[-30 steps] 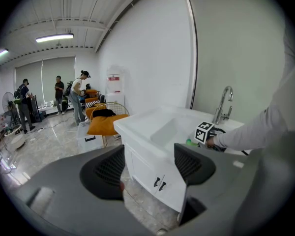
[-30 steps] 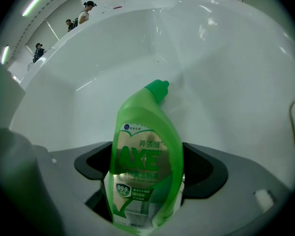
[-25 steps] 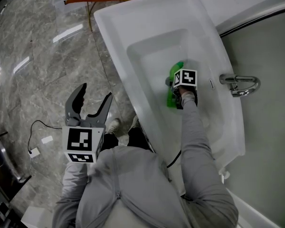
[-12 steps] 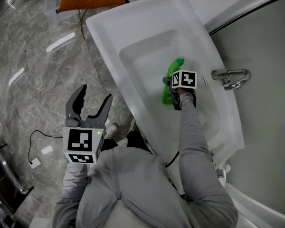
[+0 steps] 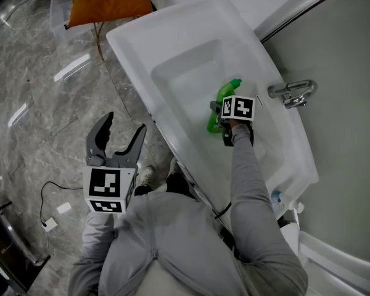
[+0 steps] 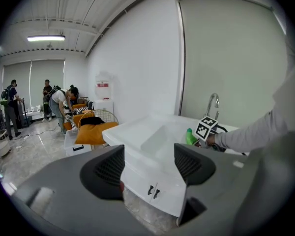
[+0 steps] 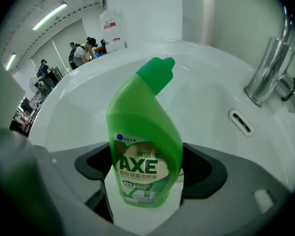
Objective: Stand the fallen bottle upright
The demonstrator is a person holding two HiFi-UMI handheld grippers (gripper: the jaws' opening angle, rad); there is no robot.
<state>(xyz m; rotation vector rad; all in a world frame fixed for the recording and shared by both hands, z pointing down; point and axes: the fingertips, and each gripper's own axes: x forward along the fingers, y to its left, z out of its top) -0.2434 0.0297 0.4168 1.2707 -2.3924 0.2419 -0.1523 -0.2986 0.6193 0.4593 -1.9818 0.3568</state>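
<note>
White sink [image 5: 172, 48] holds the green bottle [image 5: 218, 103] in its basin. Only the right gripper view shows the right gripper [image 7: 146, 167] clamped on its labelled lower body. The left gripper [image 5: 118, 135] gapes wide and empty over the floor [image 5: 37, 103], both as a second ago.

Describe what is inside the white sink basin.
A green bottle is inside the sink, held by the right gripper, whose jaws press on its sides. The basin floor beneath them is covered, so no drain can be seen.

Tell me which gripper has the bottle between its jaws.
The right gripper, closed on the green bottle in the sink; the left gripper is open and empty.
</note>
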